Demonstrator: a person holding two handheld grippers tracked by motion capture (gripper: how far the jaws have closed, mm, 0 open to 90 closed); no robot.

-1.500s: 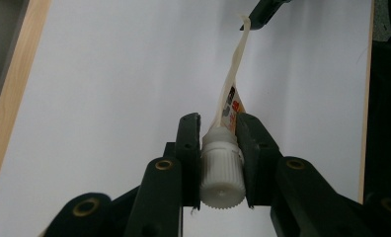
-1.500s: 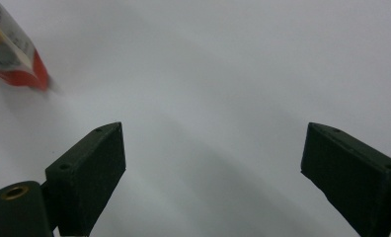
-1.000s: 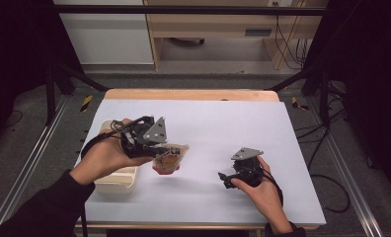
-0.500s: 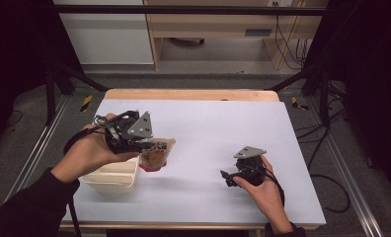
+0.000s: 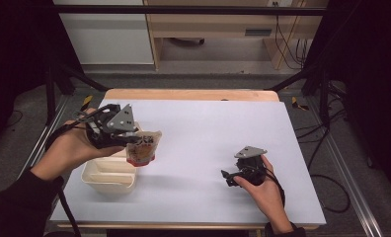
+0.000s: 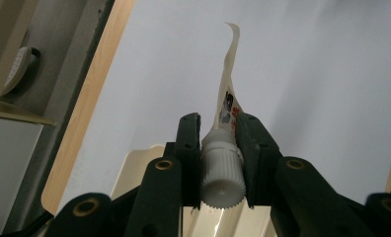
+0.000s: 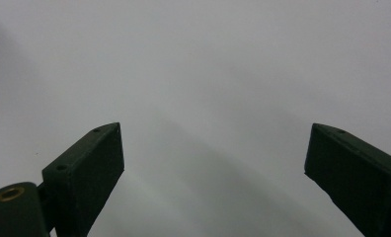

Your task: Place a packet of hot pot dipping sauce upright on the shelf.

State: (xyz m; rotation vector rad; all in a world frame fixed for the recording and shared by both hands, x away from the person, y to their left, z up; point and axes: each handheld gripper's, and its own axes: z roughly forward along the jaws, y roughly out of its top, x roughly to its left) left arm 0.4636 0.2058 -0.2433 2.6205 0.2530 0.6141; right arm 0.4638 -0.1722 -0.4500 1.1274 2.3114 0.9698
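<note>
A spouted food pouch (image 5: 143, 146), cream with red print, hangs in the air at the table's left. My left gripper (image 5: 130, 140) is shut on its white ribbed cap (image 6: 222, 167), and the pouch body (image 6: 228, 94) trails away from the jaws, edge-on. Just below it a cream divided tray (image 5: 108, 174) sits on the white table (image 5: 213, 128); its rim (image 6: 134, 168) peeks out under the jaws. My right gripper (image 5: 226, 177) rests low at the table's right front, jaws wide apart over bare white surface (image 7: 213, 148), holding nothing.
The table has a wooden far edge (image 5: 191, 94). Black frame legs (image 5: 53, 74) stand at both sides, and cables (image 5: 327, 133) trail on the floor at the right. A cabinet (image 5: 104, 34) and shelf stand beyond the table.
My left gripper has carried the pouch leftward and slightly toward the tray's far side. The right gripper has barely moved.
</note>
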